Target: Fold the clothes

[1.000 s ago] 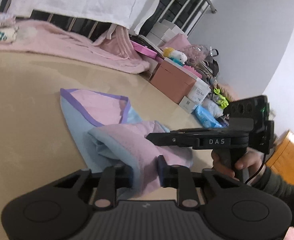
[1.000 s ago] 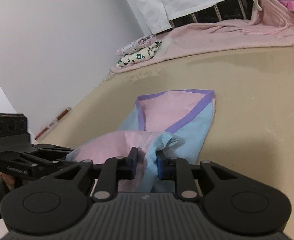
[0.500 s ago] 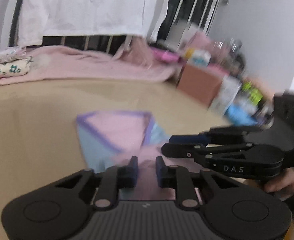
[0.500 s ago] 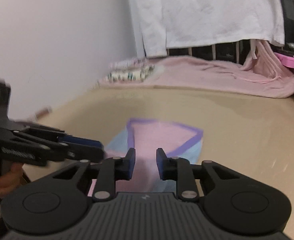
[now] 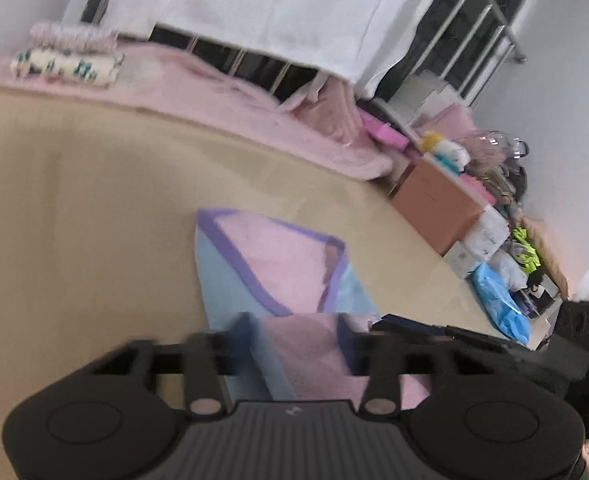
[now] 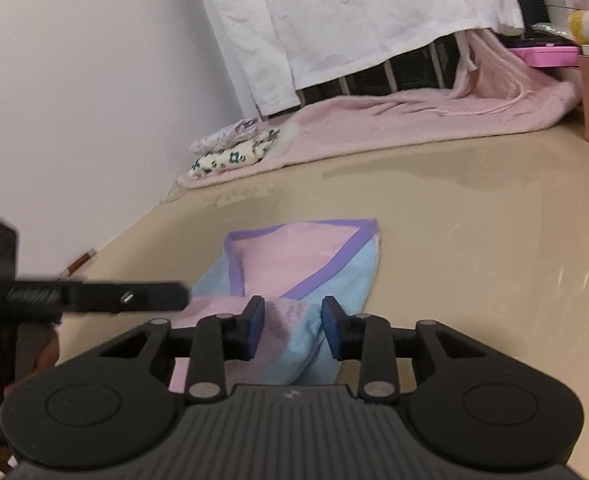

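Item: one garment [image 6: 294,264], pink and light blue with purple trim, on the beige tabletop [image 6: 474,240] toward its near edge; long axis ran from the near edge to the far edge, trimmed opening at the far end. Two grippers. Left gripper [image 5: 294,340]: jaws apart, cloth between, contact blurred; had narrowed from a second before. Right gripper [image 6: 292,326]: jaws just opening, pads clear of the bunched cloth between them, which a second earlier they had pinched.
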Tool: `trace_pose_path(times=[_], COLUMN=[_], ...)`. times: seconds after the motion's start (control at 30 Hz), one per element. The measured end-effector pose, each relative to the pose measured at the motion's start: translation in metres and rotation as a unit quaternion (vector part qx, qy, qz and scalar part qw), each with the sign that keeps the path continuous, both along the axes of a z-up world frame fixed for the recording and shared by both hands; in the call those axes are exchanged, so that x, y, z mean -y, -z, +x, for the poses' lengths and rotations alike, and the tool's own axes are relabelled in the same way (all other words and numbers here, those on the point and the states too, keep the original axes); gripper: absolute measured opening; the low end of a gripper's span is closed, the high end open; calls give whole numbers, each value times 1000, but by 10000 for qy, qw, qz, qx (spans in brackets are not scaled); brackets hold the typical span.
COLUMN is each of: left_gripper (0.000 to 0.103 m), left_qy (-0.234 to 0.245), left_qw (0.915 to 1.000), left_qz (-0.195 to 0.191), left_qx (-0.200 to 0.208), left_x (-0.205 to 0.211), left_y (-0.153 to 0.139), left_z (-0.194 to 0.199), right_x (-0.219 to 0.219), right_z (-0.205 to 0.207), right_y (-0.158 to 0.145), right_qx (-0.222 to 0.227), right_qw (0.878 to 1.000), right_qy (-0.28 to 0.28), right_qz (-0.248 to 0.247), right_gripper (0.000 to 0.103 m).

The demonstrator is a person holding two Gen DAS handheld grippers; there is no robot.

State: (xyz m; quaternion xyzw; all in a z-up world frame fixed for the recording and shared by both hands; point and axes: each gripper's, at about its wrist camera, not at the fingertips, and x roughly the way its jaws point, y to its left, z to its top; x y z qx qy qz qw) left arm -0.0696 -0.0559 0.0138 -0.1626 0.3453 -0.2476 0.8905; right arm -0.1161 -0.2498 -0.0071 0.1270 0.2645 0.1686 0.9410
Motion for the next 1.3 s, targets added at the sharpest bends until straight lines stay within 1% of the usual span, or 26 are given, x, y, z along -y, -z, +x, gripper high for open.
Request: trace_pose_path(times=[0.03,0.1,0.13,0.17,0.2,0.27,0.3,0.33,0.4,0.47,0.53,0.57,0.63,0.67,0.7,0.77,0.8,0.87,0.93,1.0,1.03,1.07,1.13,1.2,1.23,1.3], left_gripper=[11,7,7,7,8,22,24,25,29,30,30,24,21,23,24,24,23,34,35,36,40,41,40,49,51,51], left_qy=[-71,-168,-209,-255,-285,-381,-448,-575,-814,-668,-339,-189,-316,-374,-430,-515,-557,-542,-441,-347,-391,-433,-460,-659,-707,-542], left_qw=[10000,9998,9997,9996,9996,9985,9973,9954,9898,9869,9862,9854,9855,9861,9863,9825,9804,9773,9752,9728,9698,9668,9642,9624,9600,9555], left_qz=[34,-43,-106,-88,54,352,500,575,717,734,948,1060,1319,1233,1155,1221,1253,1344,1459,1571,1588,1607,1668,1515,1486,1563], left_qx=[-40,-50,-10,24,60,197,302,509,919,1271,1313,1319,1014,1052,1094,1309,1416,1546,1603,1668,1807,1937,2012,2154,2264,2444], left_x=[1,0,-1,-1,2,7,9,10,10,18,31,38,44,41,39,39,40,43,47,52,52,52,53,48,44,41], left_y=[1,2,1,0,0,0,-1,-5,-15,-21,-17,-14,0,6,12,7,5,5,9,13,17,21,18,12,10,11], left_z=[1,-1,-3,-6,-8,-13,-18,-25,-39,-54,-58,-60,-57,-59,-62,-70,-75,-80,-82,-85,-88,-92,-96,-103,-108,-116], right_x=[-1,-5,-6,-8,-9,-12,-14,-15,-17,-23,-30,-35,-42,-44,-41,-36,-33,-27,-24,-25,-27,-28,-26,-26,-26,-25], right_z=[1,0,0,-1,-2,-3,-3,-5,-16,-32,-37,-37,-35,-35,-38,-41,-42,-47,-51,-50,-48,-46,-53,-59,-67,-77], right_y=[2,3,2,1,0,0,0,-2,-12,-24,-29,-27,-14,-7,-4,-2,-5,-15,-22,-15,-6,5,14,10,5,0], right_qx=[-22,-17,2,22,43,33,2,42,348,718,770,726,531,443,473,451,473,734,946,897,814,717,907,990,1191,1438], right_qw=[10000,10000,9999,9999,9998,9992,9985,9974,9947,9919,9908,9905,9898,9895,9908,9935,9944,9943,9933,9923,9918,9913,9913,9910,9882,9836], right_qy=[-14,-30,-34,-38,-42,-36,-24,-22,-32,-167,-319,-380,-366,-309,-226,-59,-19,49,-176,-424,-443,-418,-327,-260,-243,-273], right_qz=[-30,-83,-108,-132,-171,-389,-554,-723,-962,-1039,-1069,-1104,-1273,-1342,-1246,-1039,-950,-767,-641,-735,-881,-1019,-891,-865,-935,-1057], right_gripper=[22,15,11,11,11,15,17,20,21,21,21,21,21,21,22,32,32,32,32,32,32,32,33,33,33,33])
